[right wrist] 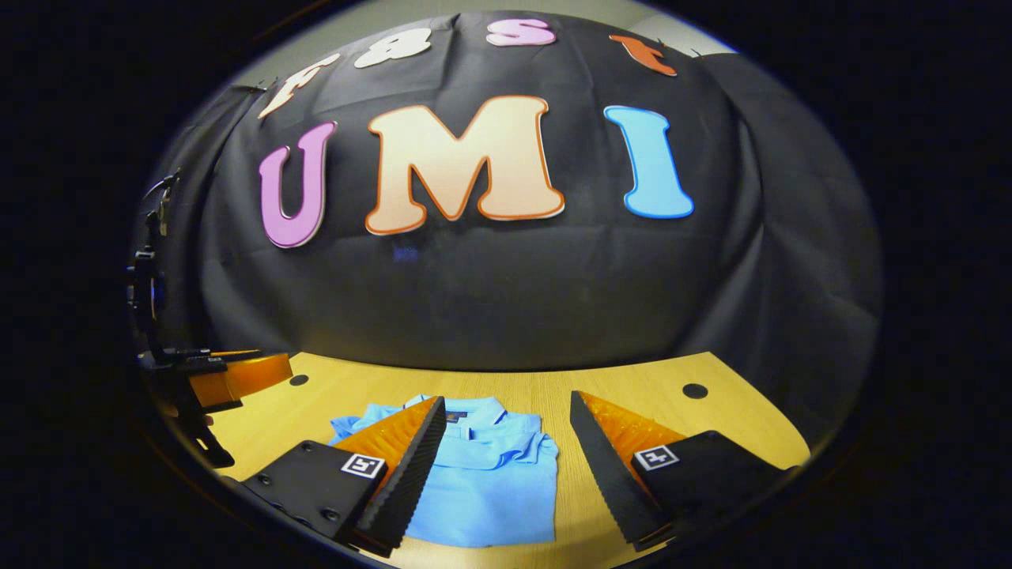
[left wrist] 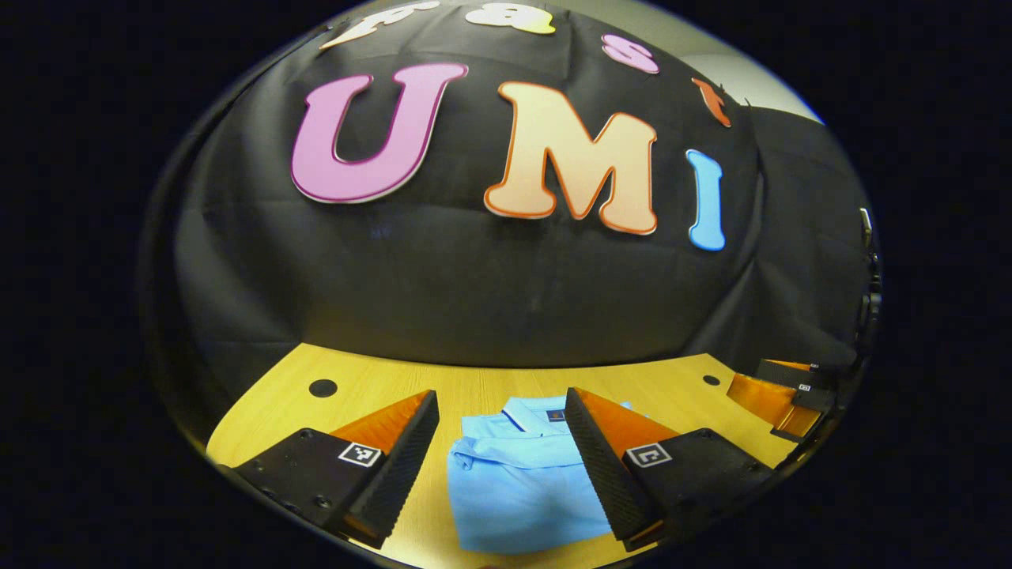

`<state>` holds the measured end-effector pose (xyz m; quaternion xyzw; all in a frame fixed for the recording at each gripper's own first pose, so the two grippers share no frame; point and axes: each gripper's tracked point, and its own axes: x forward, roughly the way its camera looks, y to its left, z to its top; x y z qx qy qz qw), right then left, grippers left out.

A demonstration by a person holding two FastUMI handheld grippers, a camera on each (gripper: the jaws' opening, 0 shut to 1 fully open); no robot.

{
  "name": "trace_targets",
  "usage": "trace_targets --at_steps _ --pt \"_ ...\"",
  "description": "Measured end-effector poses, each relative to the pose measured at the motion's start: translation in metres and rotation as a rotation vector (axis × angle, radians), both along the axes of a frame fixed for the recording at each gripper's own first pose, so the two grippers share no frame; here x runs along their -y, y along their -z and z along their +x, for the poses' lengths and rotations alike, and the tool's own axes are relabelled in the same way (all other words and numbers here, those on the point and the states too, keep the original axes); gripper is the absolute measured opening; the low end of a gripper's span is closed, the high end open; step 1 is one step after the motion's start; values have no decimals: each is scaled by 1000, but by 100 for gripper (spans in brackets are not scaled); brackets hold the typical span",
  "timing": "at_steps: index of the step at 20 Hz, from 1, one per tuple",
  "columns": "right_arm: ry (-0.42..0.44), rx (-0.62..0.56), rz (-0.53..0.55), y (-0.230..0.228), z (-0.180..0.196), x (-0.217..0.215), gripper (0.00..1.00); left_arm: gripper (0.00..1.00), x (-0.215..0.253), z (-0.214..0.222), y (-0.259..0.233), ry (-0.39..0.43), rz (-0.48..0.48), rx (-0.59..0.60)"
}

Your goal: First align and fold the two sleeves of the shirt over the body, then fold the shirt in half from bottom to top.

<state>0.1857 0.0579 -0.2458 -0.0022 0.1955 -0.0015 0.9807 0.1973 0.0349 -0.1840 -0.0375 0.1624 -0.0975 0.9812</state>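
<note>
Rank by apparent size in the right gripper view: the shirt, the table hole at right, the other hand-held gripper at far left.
1. shirt, largest.
2. other hand-held gripper, smaller, but cut off at the edge, so unsure.
3. table hole, smallest.

The shirt (left wrist: 518,474) is lying folded on the surface (left wrist: 490,387), collar toward the far edge, and the booth wall is standing just behind that edge. You are holding your left tool (left wrist: 500,466) above the near edge with its fingers set wide apart, and the shirt is sitting between them in the left gripper view. Your right tool (right wrist: 506,470) is hovering to the shirt's right; in the right gripper view its left finger is overlapping the shirt while its right finger is standing over bare surface. Each tool is showing at the far side edge of the other's view.
</note>
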Motion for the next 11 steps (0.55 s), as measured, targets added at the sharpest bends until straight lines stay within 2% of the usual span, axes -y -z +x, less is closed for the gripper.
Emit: trace_targets --at_steps 4,5,6,11 --pt "-23 51 -10 -34 -48 -2 98 95 -1 -54 -32 -7 56 54" --pt "-21 62 -15 -42 -58 -2 95 96 -1 -66 -36 -7 68 63" --pt "-22 76 -11 -50 -65 -3 98 96 -4 -76 -42 -10 79 76" --pt "-31 126 -11 -71 -87 -9 98 95 -10 -103 -60 -22 83 96"
